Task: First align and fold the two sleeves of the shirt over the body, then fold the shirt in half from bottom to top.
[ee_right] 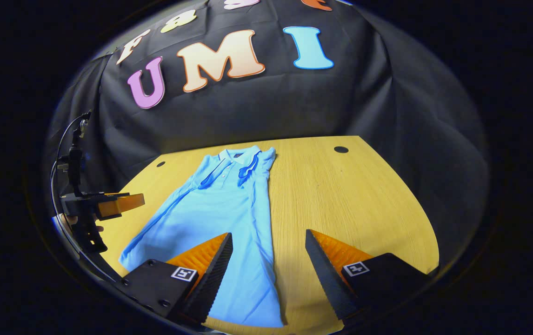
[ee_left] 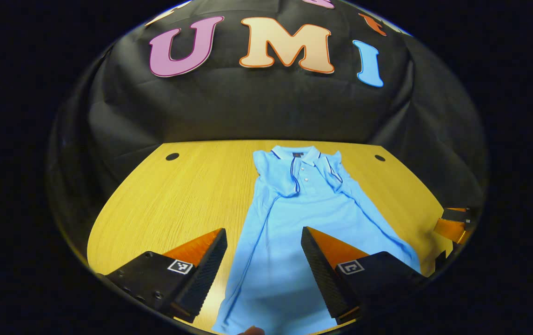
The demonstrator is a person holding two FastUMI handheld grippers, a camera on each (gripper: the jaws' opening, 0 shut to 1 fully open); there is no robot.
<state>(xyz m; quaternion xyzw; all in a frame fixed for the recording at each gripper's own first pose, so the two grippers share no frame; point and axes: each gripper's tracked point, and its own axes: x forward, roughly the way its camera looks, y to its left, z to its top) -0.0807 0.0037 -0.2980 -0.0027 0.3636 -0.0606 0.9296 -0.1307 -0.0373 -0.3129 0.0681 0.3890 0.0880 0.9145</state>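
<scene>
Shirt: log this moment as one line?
shirt: flat on table, sleeves folded in | left claw: open, above hem | right claw: open, above hem edge | bottom fold: not done

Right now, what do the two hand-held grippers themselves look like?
Each hand-held gripper, left and right, has two wedge-shaped fingers with ribbed inner faces, on black blocks that each carry a small square black-and-white marker. In the right gripper view, a thin black cable arcs above the left one.
</scene>
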